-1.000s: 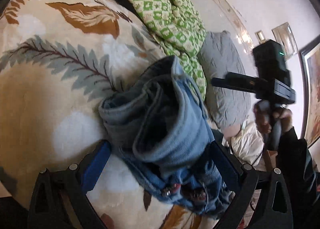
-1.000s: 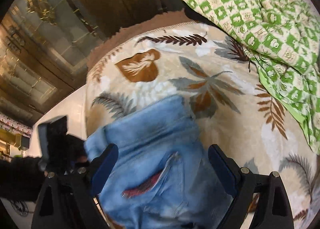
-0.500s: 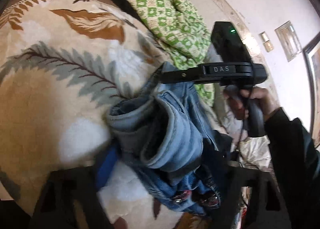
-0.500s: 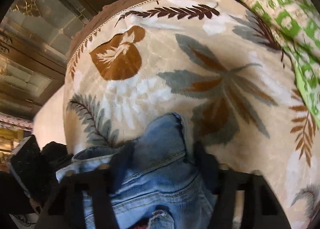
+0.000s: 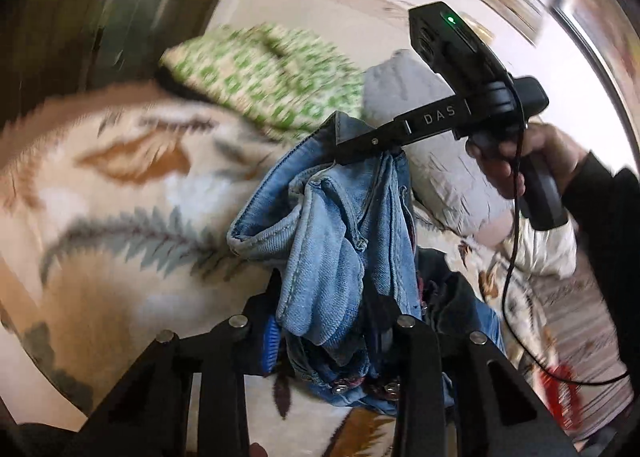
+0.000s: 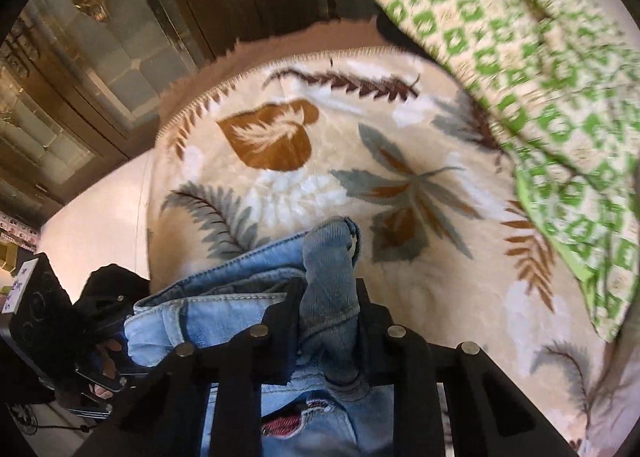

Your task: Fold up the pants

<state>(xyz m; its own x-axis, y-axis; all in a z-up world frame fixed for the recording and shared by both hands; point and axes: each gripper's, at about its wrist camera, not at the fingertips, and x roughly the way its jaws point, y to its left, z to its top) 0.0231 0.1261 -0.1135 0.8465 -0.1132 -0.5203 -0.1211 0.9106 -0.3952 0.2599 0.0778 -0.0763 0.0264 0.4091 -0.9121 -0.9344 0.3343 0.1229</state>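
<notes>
The blue jeans (image 5: 332, 241) hang bunched between both grippers above the leaf-print blanket (image 5: 120, 193). My left gripper (image 5: 320, 309) is shut on a thick fold of the denim. In the left wrist view my right gripper (image 5: 360, 143) pinches the upper edge of the jeans from the right. In the right wrist view my right gripper (image 6: 328, 297) is shut on a denim fold (image 6: 330, 277), with the rest of the jeans (image 6: 208, 297) trailing left toward the left gripper's body (image 6: 44, 321).
A green-checked quilt (image 6: 540, 89) lies heaped at the far right of the bed. A grey pillow (image 5: 436, 161) sits behind the jeans. Wooden cabinets (image 6: 120, 17) stand beyond the bed's far edge.
Both grippers closed from open onto the jeans and lifted them off the blanket. The right gripper moved in to the upper edge of the denim.
</notes>
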